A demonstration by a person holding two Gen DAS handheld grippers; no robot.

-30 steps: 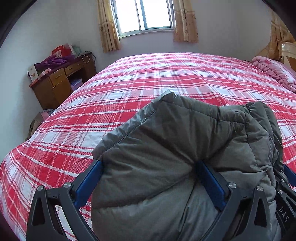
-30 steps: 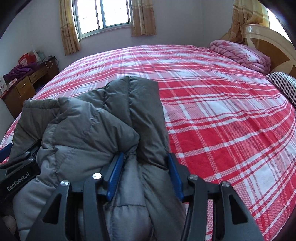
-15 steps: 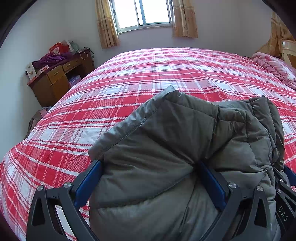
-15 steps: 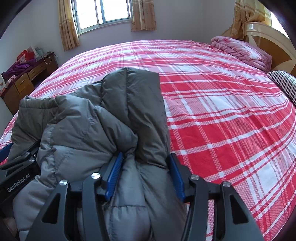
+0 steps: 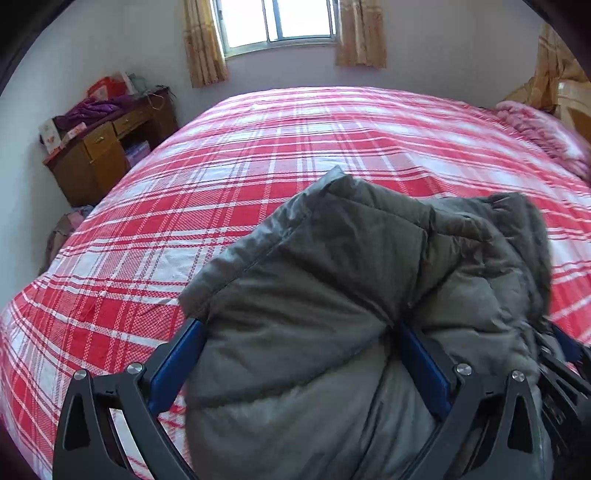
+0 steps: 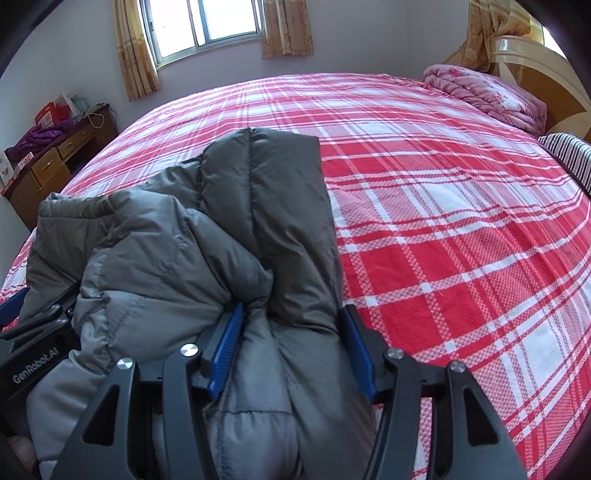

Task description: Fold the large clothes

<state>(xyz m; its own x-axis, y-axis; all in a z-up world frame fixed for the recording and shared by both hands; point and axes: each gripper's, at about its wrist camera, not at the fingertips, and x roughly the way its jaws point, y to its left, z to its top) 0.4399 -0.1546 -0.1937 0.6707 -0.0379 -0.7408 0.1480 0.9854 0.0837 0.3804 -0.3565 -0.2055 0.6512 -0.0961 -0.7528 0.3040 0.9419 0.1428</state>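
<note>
Jacket [image 5: 332,295]: lying bunched in thick grey folds over the bed [image 5: 258,177], near its close edge.
Left gripper [image 5: 299,354]: fingers standing wide apart, pressing a fat wad of jacket between the blue pads.
Right gripper [image 6: 291,336]: fingers narrower, pinching a padded fold.
Progress: judging early; jacket looking crumpled, no flat layers showing.
Remaining: spreading, then folding sleeves and body.

Bed with red and white plaid sheet [image 5: 258,177], wooden desk [image 5: 99,158] by the left wall carrying purple cloth [image 5: 92,110] and red boxes, window [image 6: 207,26] with yellow curtains, pink folded quilt [image 6: 487,94] near the headboard [image 6: 532,59], striped pillow [image 6: 572,158]
</note>
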